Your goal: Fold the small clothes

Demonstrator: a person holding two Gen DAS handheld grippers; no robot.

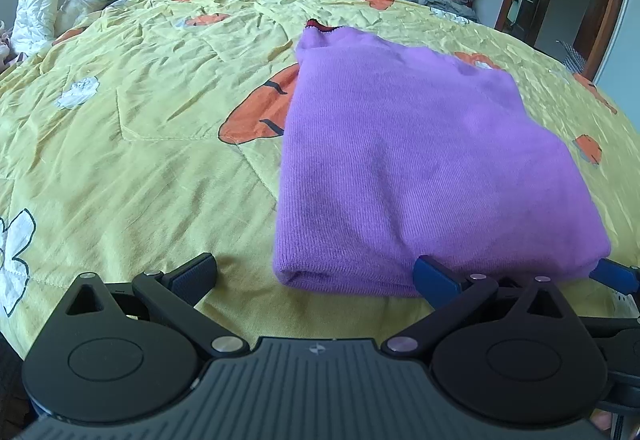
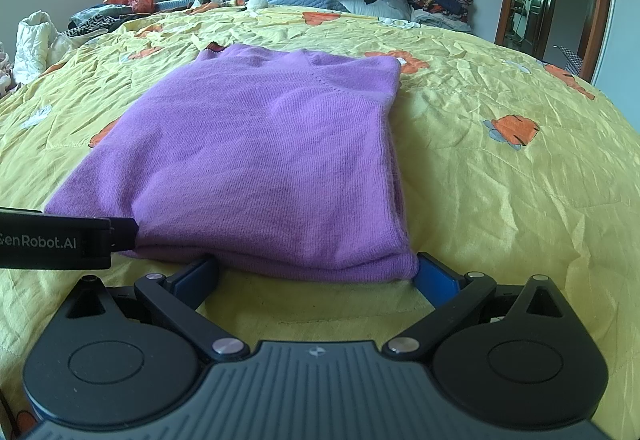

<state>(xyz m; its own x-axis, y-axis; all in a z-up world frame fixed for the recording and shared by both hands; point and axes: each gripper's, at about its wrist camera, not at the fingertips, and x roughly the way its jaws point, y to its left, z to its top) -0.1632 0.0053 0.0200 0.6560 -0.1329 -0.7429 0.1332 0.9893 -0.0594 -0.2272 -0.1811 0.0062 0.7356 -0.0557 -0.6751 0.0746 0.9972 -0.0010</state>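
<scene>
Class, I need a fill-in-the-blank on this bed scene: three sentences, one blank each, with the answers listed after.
1. The folded sweater is ______ in colour.
2. It lies on a ______ quilt printed with orange shapes.
3. Both the left gripper and the right gripper have their jaws ______, nothing clamped.

Answers: purple; yellow; open
</scene>
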